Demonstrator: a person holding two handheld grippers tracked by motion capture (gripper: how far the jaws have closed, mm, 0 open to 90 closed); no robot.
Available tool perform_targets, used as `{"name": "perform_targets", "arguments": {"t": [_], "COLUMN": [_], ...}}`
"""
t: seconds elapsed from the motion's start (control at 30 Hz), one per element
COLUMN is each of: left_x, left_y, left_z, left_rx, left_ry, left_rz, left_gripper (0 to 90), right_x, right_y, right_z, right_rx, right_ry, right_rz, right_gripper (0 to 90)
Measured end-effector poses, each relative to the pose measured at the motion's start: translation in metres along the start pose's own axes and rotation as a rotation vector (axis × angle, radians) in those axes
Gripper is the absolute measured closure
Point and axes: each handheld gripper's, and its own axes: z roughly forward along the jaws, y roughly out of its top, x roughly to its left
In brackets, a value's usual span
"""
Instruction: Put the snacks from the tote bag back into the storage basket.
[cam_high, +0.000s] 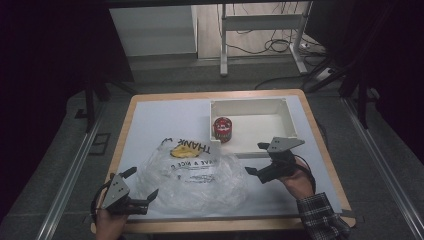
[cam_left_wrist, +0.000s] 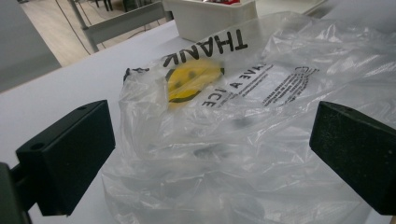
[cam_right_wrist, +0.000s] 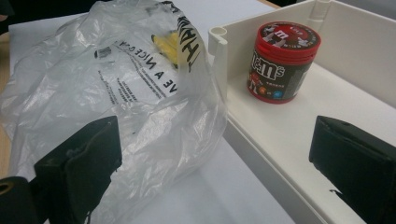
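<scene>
Your left gripper (cam_high: 143, 183) sits at the near left corner of the table (cam_high: 150, 112), its jaws spread wide and holding nothing. In the left gripper view the clear plastic bag (cam_left_wrist: 243, 121) lies straight ahead between the two black jaws, but neither pad presses on it; the bag's near edge comes just up to them.

Your right gripper (cam_high: 257, 158) hovers at the near right, just in front of the white bin (cam_high: 289, 117). Its jaws stand released and empty. In the right gripper view one jaw lines up with the bag (cam_right_wrist: 116, 93) and the other with the bin's floor (cam_right_wrist: 280, 135), with the bin's near wall running between them.

The bag (cam_high: 192, 172) lies crumpled on the white table top, near the front edge and between your two hands. Its printed side faces up, showing black lettering and a yellow smiley face (cam_left_wrist: 191, 81). Its far right corner reaches the near left corner of the bin; from the right gripper view it seems to lean against that corner post.

Inside the bin, a round candy tub (cam_right_wrist: 282, 60) with a red lid stands upright in the near left corner, close to the wall beside the bag.
</scene>
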Motion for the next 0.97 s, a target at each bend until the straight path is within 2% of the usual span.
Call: {"name": "perform_targets", "arguments": {"t": [0.53, 0.83, 0.97], "left_x": [0.001, 0.0, 0.0], "left_y": [-0.001, 0.0, 0.0], "left_z": [0.0, 0.001, 0.002], "left_rx": [0.002, 0.004, 0.007], "left_ry": [0.009, 0.013, 0.013], "left_rz": [-0.001, 0.002, 0.008], "left_gripper": [0.0, 0.0, 0.0], "right_x": [0.006, 0.011, 0.011], "right_y": [-0.022, -0.035, -0.035], "right_z": [-0.028, -0.037, -0.04], "right_rx": [-0.081, -0.066, -0.078], "right_ry": [-0.02, -0.02, -0.022], "right_rz": [0.013, 0.029, 0.032], "right_gripper": [2.7, 2.7, 2.7]}}
